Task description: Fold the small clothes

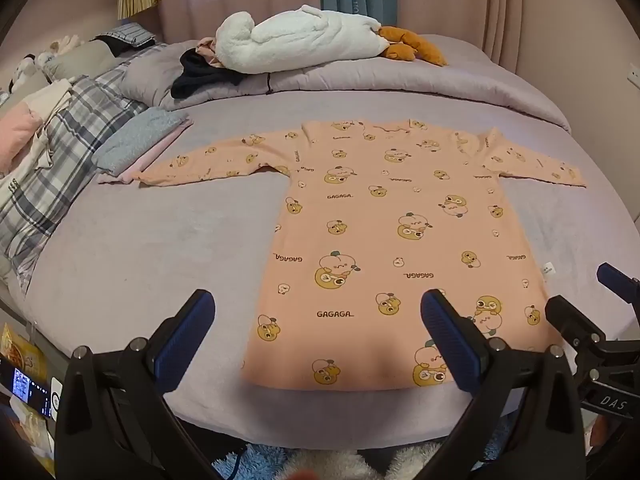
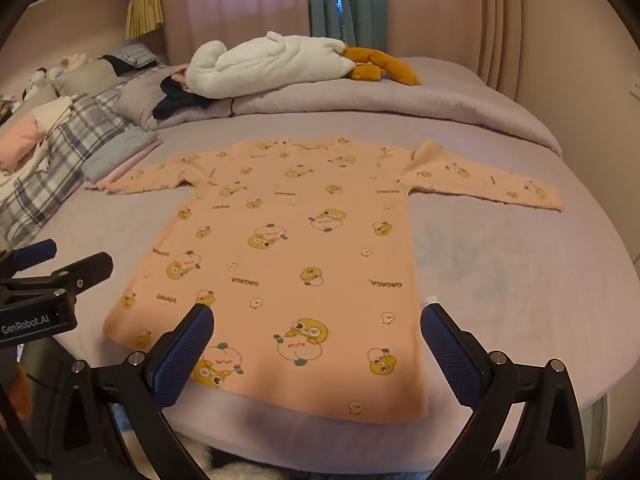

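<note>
A small peach long-sleeved shirt (image 1: 384, 216) with yellow cartoon prints lies flat on the lilac bed, both sleeves spread out, its hem nearest me. It also shows in the right wrist view (image 2: 304, 264). My left gripper (image 1: 318, 304) is open and empty, hovering above the hem's left part. My right gripper (image 2: 316, 318) is open and empty, hovering above the hem's right part. The right gripper also shows at the right edge of the left wrist view (image 1: 580, 300). The left gripper shows at the left edge of the right wrist view (image 2: 60, 260).
A folded grey and pink stack (image 1: 140, 144) lies by the left sleeve tip. A plaid blanket (image 1: 60, 152) covers the left side. A rolled lilac duvet (image 1: 360, 76) with a white plush (image 1: 296, 40) and a dark garment (image 1: 200, 76) lies behind.
</note>
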Tool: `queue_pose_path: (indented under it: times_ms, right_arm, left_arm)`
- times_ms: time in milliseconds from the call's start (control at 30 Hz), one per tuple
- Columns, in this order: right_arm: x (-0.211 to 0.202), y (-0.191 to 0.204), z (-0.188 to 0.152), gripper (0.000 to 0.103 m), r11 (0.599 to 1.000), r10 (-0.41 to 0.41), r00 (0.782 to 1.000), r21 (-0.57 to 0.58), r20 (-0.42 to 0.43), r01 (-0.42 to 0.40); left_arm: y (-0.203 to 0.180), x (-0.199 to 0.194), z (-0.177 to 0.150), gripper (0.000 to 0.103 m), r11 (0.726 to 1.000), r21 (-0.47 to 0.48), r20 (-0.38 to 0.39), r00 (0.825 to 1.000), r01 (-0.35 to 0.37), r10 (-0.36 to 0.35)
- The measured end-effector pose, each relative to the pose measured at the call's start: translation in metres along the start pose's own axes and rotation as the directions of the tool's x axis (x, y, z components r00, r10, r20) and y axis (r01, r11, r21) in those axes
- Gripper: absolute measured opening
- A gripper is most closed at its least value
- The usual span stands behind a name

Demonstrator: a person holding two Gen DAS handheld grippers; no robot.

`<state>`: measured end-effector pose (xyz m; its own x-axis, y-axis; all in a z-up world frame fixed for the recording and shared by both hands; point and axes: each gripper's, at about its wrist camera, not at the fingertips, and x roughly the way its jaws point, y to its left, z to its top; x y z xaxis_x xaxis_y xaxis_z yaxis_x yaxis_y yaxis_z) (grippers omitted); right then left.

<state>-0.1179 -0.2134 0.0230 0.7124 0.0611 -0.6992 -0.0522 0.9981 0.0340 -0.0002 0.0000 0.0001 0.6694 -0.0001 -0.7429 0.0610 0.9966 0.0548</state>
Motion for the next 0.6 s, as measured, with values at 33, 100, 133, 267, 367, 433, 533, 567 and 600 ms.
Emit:
queue_pose_path:
  times_ms: [33,100,133,267,367,433,533,567,600]
  right_arm:
    - [0.0,0.0,0.0,0.102,1.0,0.001,1.0,0.001,0.001,-0.001]
    - [-0.001,0.0,-0.001,0.102,1.0,0.006,1.0,0.002,0.0,-0.006]
    - [-0.002,0.001,-0.001,0.102,1.0,0.006,1.0,0.0,-0.001,-0.006]
    - [-0.001,-0.002,0.003,0.102,1.0,0.007,1.0,0.001,-0.002,-0.007]
    - [-0.001,-0.001,0.004,0.102,1.0,0.001,1.0,-0.003,-0.002,-0.001]
    - [-0.003,-0.001,0.005,0.102,1.0,-0.004,1.0,-0.006,0.001,0.004]
    - [-0.002,-0.001,0.005,0.102,1.0,-0.015,1.0,-0.003,0.002,0.015]
    - [-0.002,-0.001,0.005,0.102,1.0,-0.015,1.0,-0.003,0.001,0.015]
    - [-0.002,-0.001,0.005,0.102,1.0,-0.016,1.0,-0.004,0.002,0.016]
  left_arm:
    - [0.0,0.0,0.0,0.103,1.0,-0.001,-0.001,1.0,0.002,-0.002]
    - [0.001,0.001,0.0,0.103,1.0,-0.005,-0.004,1.0,0.007,-0.007]
    - [0.001,0.002,0.0,0.103,1.0,-0.005,-0.006,1.0,0.01,-0.01]
    - [-0.01,0.0,0.003,0.103,1.0,0.027,0.0,1.0,-0.015,0.015]
    - [-0.015,0.002,0.004,0.103,1.0,0.024,0.002,1.0,-0.011,0.011]
    - [-0.013,0.0,0.003,0.103,1.0,0.022,0.007,1.0,-0.004,0.003]
    - [-0.014,0.001,0.004,0.103,1.0,0.021,0.001,1.0,-0.003,0.003]
    - [-0.014,0.001,0.003,0.103,1.0,0.022,0.001,1.0,-0.003,0.003]
    - [-0.015,0.001,0.003,0.103,1.0,0.021,-0.001,1.0,-0.003,0.003]
